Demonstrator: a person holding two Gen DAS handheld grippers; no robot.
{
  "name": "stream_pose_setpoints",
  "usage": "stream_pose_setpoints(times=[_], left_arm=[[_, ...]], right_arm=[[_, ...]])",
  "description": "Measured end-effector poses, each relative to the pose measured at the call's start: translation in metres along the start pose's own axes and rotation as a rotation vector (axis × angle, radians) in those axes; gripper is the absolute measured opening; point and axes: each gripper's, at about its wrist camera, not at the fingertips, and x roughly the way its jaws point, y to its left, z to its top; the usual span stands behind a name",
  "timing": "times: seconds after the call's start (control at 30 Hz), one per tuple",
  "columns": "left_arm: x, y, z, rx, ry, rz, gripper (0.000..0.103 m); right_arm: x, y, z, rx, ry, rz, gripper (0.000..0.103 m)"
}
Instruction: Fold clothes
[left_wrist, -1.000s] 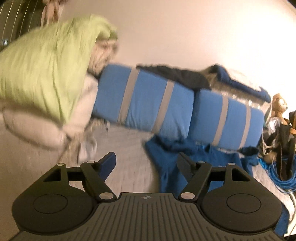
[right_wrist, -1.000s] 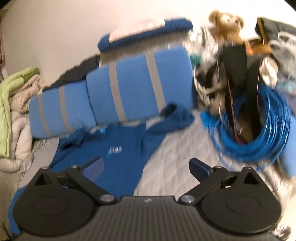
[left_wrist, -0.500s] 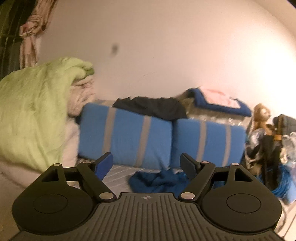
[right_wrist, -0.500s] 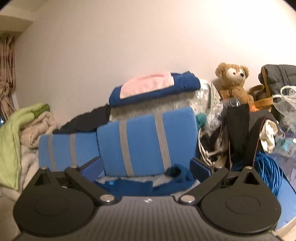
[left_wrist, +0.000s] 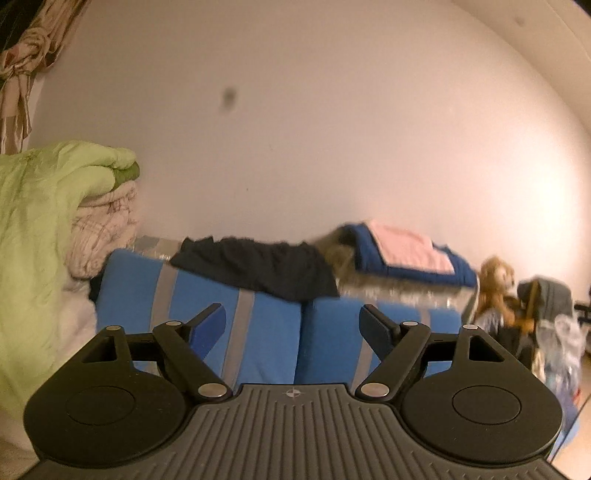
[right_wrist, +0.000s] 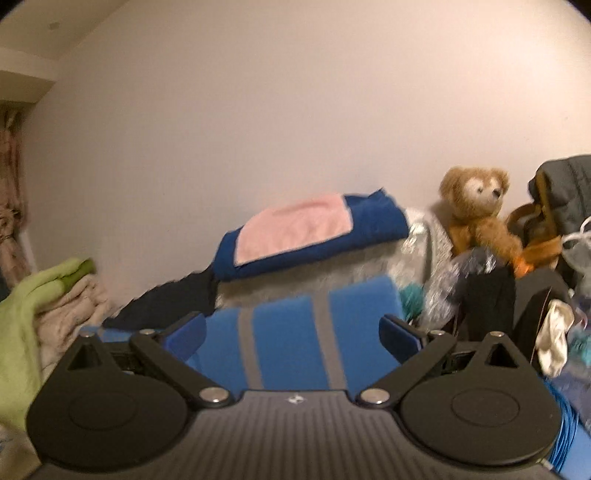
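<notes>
Wall (left_wrist: 332, 129): plain, smooth and pale; most of both views is filled by it.
Cushions (left_wrist: 266, 332): two soft blue blocks crossed by grey bands are set side by side against the wall.
Quilt (left_wrist: 40, 229): a puffy green cover is draped over a cream, faintly checked bundle at the left.
Folded stack (right_wrist: 310, 236): a blue cloth topped with a pink one is laid flat behind the cushions, beside a limp dark garment (left_wrist: 258, 266).
Bear (right_wrist: 476, 214): a furry brown toy is propped at the right.
Left gripper (left_wrist: 291, 325): the jaws are held apart, with nothing between them.
Right gripper (right_wrist: 291, 332): the jaws are spread too, and empty.
Clothes to fold: none is seen in reach; the piece is probably hidden below both frames.
Risk: with the claws pointed at the wall, a blind reach could be made, and the cushions or stack snagged instead.
</notes>
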Motion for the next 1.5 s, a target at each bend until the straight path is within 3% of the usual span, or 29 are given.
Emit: stream_pose_setpoints(times=[0.13, 0.27, 0.5, 0.67, 1.0, 1.27, 1.5], left_arm=[[0.036, -0.005, 0.009, 0.051, -0.02, 0.076, 0.08], [0.069, -0.009, -0.004, 0.034, -0.086, 0.122, 0.083], [0.136, -0.018, -0.073, -0.04, -0.016, 0.176, 0.084], [0.163, -0.03, -0.126, -0.086, 0.073, 0.129, 0.084], [0.201, -0.087, -0.21, 0.022, 0.182, 0.018, 0.084], [0.206, -0.102, -0.273, 0.053, 0.203, -0.071, 0.084], [0.205, -0.094, -0.301, 0.092, 0.196, -0.067, 0.084]], right_arm=[[0.028, -0.007, 0.002, -0.013, -0.026, -0.069, 0.103], [0.058, -0.008, -0.015, -0.099, -0.049, -0.164, 0.103], [0.122, -0.018, -0.071, -0.121, 0.044, -0.265, 0.103], [0.151, -0.018, -0.118, -0.172, 0.107, -0.278, 0.103], [0.175, -0.031, -0.186, -0.182, 0.232, -0.286, 0.103], [0.192, -0.059, -0.233, -0.115, 0.312, -0.275, 0.102], [0.215, -0.077, -0.272, -0.061, 0.382, -0.245, 0.096]])
